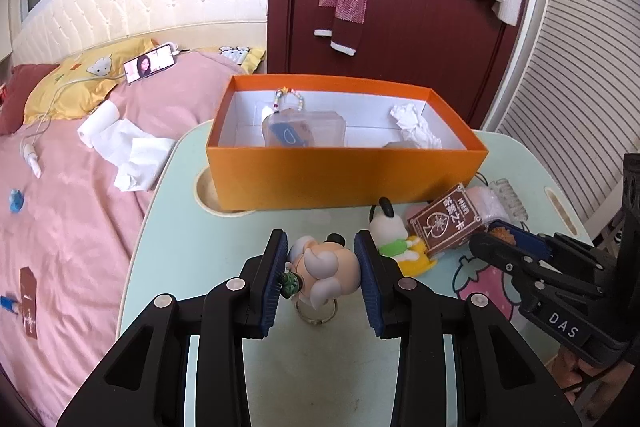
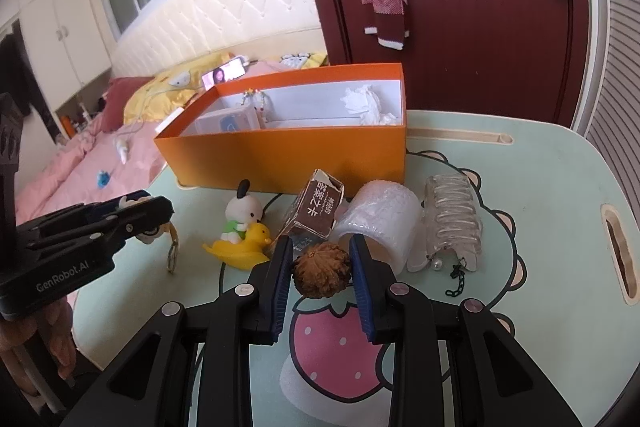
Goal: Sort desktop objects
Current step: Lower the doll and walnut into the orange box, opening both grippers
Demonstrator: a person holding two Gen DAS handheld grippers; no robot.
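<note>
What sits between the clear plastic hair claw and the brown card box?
A roll of clear tape, lying on its side, in the right wrist view, between hair claw and card box.

Both wrist views toward orange box (image 1: 344, 175)

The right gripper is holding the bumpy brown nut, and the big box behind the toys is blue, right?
Not quite. The right gripper does hold the bumpy brown nut, but the box is orange, not blue. The right wrist view shows it.
</note>
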